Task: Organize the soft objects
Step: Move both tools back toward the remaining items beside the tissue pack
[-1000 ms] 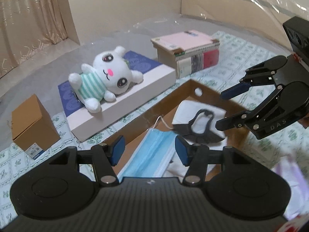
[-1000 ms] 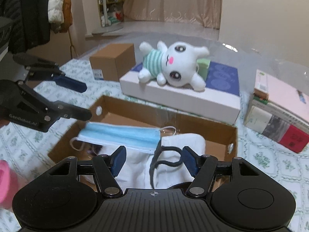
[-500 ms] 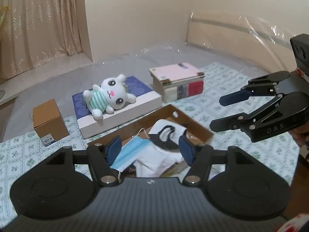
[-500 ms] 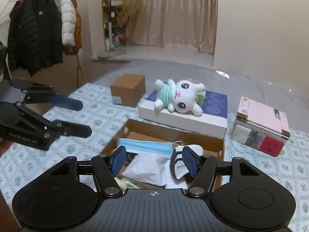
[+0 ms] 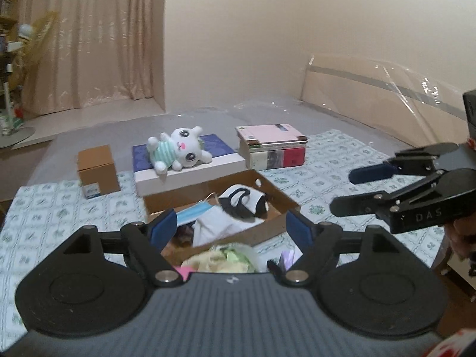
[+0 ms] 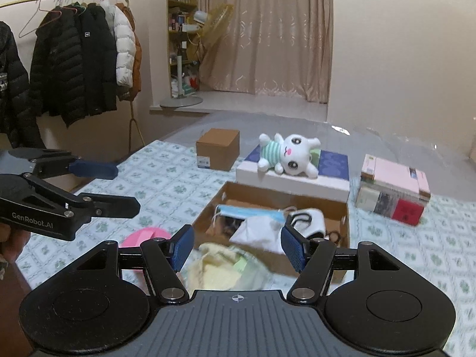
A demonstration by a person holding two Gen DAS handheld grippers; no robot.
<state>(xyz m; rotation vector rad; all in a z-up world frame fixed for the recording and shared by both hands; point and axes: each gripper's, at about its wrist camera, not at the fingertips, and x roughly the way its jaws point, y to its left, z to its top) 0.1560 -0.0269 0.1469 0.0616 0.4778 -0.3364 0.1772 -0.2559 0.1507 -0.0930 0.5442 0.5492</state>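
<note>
From my left tool (image 5: pixel 231 228) I see its blue pads spread wide with nothing between them; its jaws have just been opening. My right tool (image 6: pixel 238 246) is also parted and grips nothing.

The open cardboard box (image 5: pixel 276 192) sits on the bed's patterned cover (image 5: pixel 333 160), just ahead of both tools at twelve o'clock. Its long axis runs from about eight o'clock to two o'clock in the left view, and nearly nine to three in the right view. Inside, a blue face mask (image 5: pixel 195 211) lies along the box's far wall, its long side following the box's length. Just beside it, toward three o'clock, a white mask with black straps (image 5: pixel 244 202) rests with the straps facing up. A crumpled white cloth (image 5: pixel 215 226) lies in front of them, partly over the blue mask.

Outside the box, close under the tools at six o'clock, a pale yellow soft thing (image 6: pixel 217 270) lies on the cover, blurred. A pink object (image 6: pixel 145 236) shows at about eight o'clock in the right view.

Beyond the box at twelve o'clock, a white plush rabbit (image 5: pixel 178 151) in a green striped shirt lies on its back across a flat white box (image 5: pixel 190 175), head toward three o'clock, feet toward nine. A small brown carton (image 5: pixel 96 166) stands at ten o'clock, and a stack of books (image 5: pixel 272 145) at one o'clock.
</note>
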